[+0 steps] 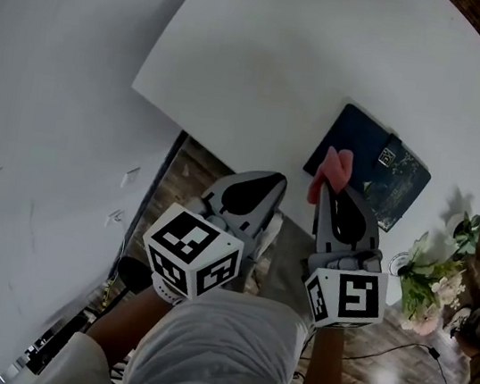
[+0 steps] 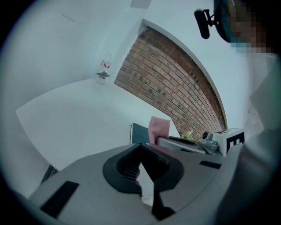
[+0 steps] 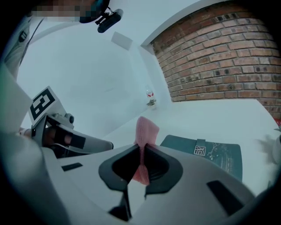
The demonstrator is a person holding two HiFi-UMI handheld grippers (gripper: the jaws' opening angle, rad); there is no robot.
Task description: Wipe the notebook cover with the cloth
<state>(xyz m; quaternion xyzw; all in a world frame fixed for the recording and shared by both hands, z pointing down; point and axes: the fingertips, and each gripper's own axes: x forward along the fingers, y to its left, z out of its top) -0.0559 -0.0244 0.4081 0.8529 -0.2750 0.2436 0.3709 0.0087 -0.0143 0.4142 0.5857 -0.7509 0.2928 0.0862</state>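
- Tabletop (image 1: pixel 288 59): one; white, smooth, matt, with a straight near edge.
- Notebook (image 1: pixel 379 168): one; dark teal, rectangular, closed. A strap with a pale square emblem crosses the cover, which has fine pale ornament on it. It lies flat by the tabletop's near edge, toward the right.
- Cloth (image 1: pixel 334 170): one; pink, soft, finely ribbed, folded into a narrow strip. It hangs over the notebook's near left corner; whether it touches the cover cannot be told.
- Right gripper (image 1: pixel 329 190): one; grey shell, jaws clamped on the cloth.
- Left gripper (image 1: pixel 264 181): one; grey shell, jaws pressed together with nothing between them, held off the tabletop's near edge.
- Marker cubes: two, white with black squares, one per gripper.
- Flowers (image 1: pixel 431 271): one pale bunch, off the tabletop's right corner.
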